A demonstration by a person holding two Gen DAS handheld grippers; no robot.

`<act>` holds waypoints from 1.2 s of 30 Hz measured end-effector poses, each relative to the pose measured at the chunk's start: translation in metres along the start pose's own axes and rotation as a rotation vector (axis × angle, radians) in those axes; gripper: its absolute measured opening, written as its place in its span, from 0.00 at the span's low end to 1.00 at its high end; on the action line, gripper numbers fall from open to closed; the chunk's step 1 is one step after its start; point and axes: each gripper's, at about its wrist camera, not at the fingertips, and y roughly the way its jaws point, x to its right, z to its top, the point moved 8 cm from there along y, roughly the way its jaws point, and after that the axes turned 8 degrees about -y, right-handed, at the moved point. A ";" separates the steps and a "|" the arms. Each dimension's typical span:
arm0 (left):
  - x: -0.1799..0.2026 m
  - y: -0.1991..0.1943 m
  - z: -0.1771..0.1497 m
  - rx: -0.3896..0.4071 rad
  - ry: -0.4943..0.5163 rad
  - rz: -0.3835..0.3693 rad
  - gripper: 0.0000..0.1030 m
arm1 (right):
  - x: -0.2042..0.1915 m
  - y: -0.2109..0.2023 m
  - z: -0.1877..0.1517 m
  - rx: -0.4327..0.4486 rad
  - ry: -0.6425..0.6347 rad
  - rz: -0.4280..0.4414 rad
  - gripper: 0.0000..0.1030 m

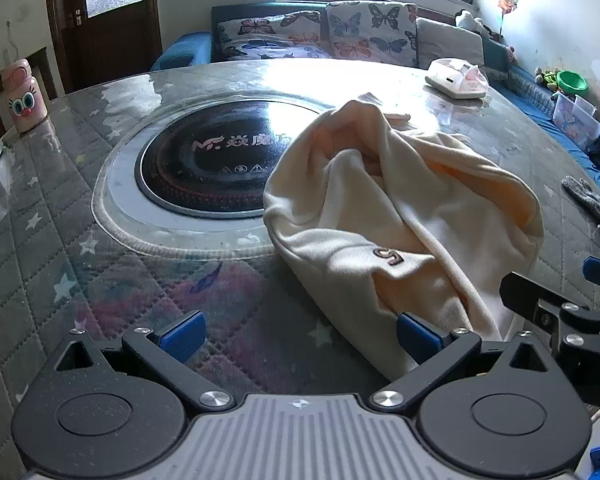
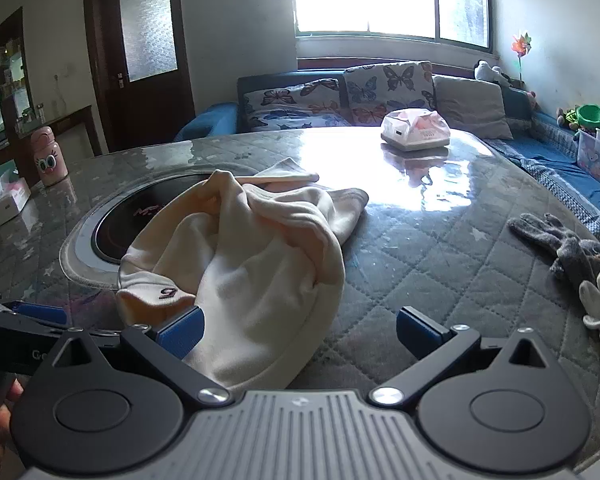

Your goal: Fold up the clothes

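A cream garment [image 1: 400,220] with a small dark embroidered mark lies crumpled on the round quilted table [image 1: 60,220]. In the right wrist view the garment [image 2: 252,264] partly covers the table's built-in cooktop. My left gripper [image 1: 300,336] is open, its right finger at the garment's near edge, nothing between the jaws. My right gripper [image 2: 300,332] is open, the garment's near hem lying between its blue fingers [image 2: 182,334]. The right gripper also shows in the left wrist view [image 1: 572,312].
A black round cooktop [image 1: 208,168] sits in the table's middle. A tissue box [image 2: 414,130] stands at the far side. Grey and white gloves [image 2: 572,256] lie at the right edge. A pink bottle [image 2: 49,158] stands far left. A sofa is behind.
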 end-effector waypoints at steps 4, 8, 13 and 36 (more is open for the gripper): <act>-0.001 0.003 0.007 0.002 0.002 0.006 1.00 | 0.000 0.004 0.003 0.003 -0.003 0.006 1.00; -0.002 0.008 0.016 0.004 0.004 0.014 1.00 | 0.000 0.008 0.007 0.007 -0.008 0.012 1.00; -0.004 0.013 0.026 0.007 0.006 0.025 1.00 | 0.002 0.016 0.014 0.009 -0.020 0.006 1.00; -0.012 0.009 0.076 -0.005 0.001 -0.096 1.00 | 0.000 0.059 0.065 0.047 -0.218 0.024 0.89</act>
